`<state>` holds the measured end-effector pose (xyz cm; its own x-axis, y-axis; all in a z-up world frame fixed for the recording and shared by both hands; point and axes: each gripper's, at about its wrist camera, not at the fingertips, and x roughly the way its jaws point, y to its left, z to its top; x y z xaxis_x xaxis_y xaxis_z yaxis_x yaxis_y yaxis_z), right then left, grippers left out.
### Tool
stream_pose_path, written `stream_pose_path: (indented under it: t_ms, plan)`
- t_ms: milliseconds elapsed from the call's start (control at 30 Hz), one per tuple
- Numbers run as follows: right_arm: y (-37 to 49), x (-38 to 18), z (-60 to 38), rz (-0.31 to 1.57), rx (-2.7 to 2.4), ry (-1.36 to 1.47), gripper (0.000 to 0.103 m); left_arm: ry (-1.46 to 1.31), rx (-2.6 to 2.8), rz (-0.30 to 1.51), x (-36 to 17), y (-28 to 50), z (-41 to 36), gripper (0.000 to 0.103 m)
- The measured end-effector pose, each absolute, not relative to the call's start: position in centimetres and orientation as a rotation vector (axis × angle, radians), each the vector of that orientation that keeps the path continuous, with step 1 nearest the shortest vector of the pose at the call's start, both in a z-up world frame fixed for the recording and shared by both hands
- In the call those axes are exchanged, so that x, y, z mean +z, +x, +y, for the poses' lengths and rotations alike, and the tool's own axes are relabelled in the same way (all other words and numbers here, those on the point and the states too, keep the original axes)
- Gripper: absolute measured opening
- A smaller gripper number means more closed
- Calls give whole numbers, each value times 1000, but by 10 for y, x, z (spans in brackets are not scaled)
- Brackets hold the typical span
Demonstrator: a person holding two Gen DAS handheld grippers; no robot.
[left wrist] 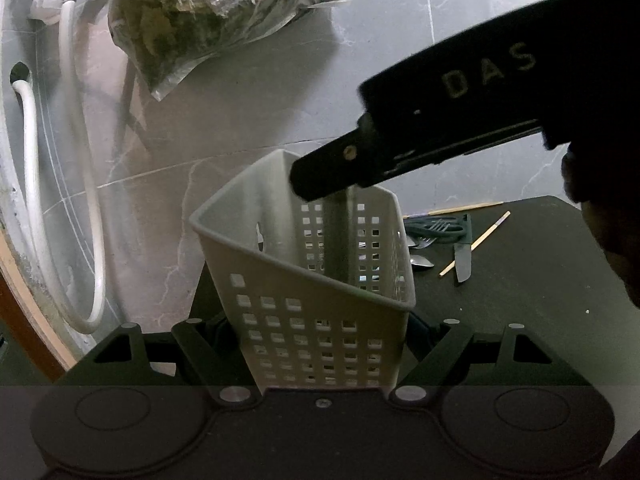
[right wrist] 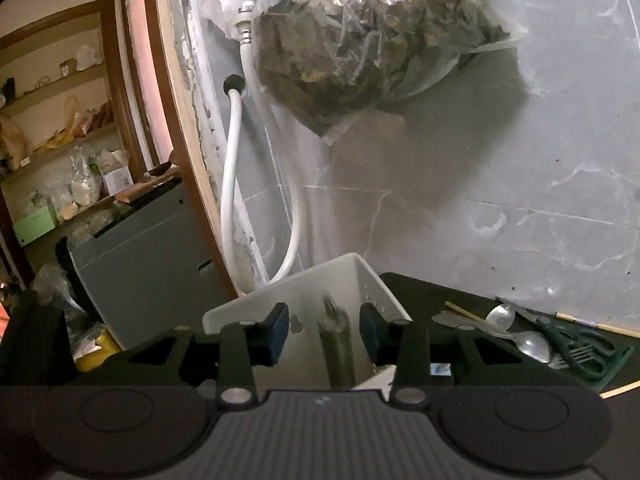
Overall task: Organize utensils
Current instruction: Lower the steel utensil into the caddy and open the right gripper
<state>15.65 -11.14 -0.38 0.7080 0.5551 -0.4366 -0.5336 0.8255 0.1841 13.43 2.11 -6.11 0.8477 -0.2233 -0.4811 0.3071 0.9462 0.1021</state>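
A white perforated utensil basket (left wrist: 320,320) stands tilted at the table's left end, and my left gripper (left wrist: 320,334) is shut on its lower walls. From the right, my right gripper (left wrist: 320,176) reaches over the basket's rim. In the right wrist view my right gripper (right wrist: 324,328) is open above the basket (right wrist: 360,276). A blurred dark slender utensil (right wrist: 338,344) hangs between the blue pads (right wrist: 280,326) and touches neither. On the black table (left wrist: 520,300) lie a knife (left wrist: 463,258), spoons (right wrist: 534,346), a fork (right wrist: 576,354), green scissors (right wrist: 576,340) and chopsticks (left wrist: 476,242).
A grey marble wall (left wrist: 280,100) rises just behind the table. A clear bag of dried leaves (left wrist: 208,12) hangs from a tap above, with white hoses (left wrist: 86,200) looping at the left. Beyond a wooden door frame (right wrist: 176,140) are cluttered shelves (right wrist: 60,140).
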Motion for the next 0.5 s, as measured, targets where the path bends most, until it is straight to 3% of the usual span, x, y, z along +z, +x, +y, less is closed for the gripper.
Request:
stream_pose_path:
  t_ms: [100, 200, 267, 333, 500]
  plan:
    - [156, 0, -124, 485, 575, 74, 63, 178, -268, 484, -61, 135, 20, 82]
    - [160, 3, -142, 474, 509, 112, 89, 174, -250, 487, -61, 134, 21, 82]
    - [163, -3, -157, 494, 447, 146, 98, 173, -238, 489, -61, 134, 21, 82]
    - [170, -14, -173, 546, 373, 189, 102, 171, -225, 491, -61, 134, 22, 82]
    - [191, -52, -197, 739, 229, 216, 103, 161, -190, 497, -60, 137, 26, 82]
